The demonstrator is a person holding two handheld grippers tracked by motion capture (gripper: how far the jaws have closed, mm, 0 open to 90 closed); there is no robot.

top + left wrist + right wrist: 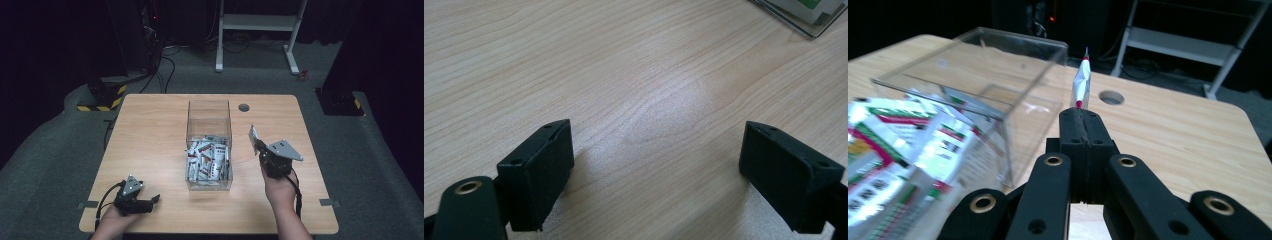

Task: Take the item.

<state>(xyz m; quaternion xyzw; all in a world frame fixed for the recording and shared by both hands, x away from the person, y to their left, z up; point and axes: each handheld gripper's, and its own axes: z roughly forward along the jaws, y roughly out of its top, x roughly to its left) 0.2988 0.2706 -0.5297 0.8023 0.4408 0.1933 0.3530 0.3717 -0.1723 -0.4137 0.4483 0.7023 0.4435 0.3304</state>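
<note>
A clear plastic box (209, 120) stands mid-table, its near half piled with several white, red and green sachets (207, 161). To the right of the box my right gripper (258, 145) is raised off the table, shut on one sachet (253, 134) that stands upright from its jaws. The right gripper view shows that sachet (1082, 82) edge-on, pinched between the closed jaws, with the box (968, 90) to the left. My left gripper (152, 200) rests low at the near left of the table. Its black fingers (536, 172) stand wide apart over bare wood.
The wooden table (150, 130) has a round cable hole (244, 107) behind the box. A corner of the box (809, 15) shows at the top right of the left gripper view. Beyond the table stand a white desk frame (257, 30) and dark equipment with cables.
</note>
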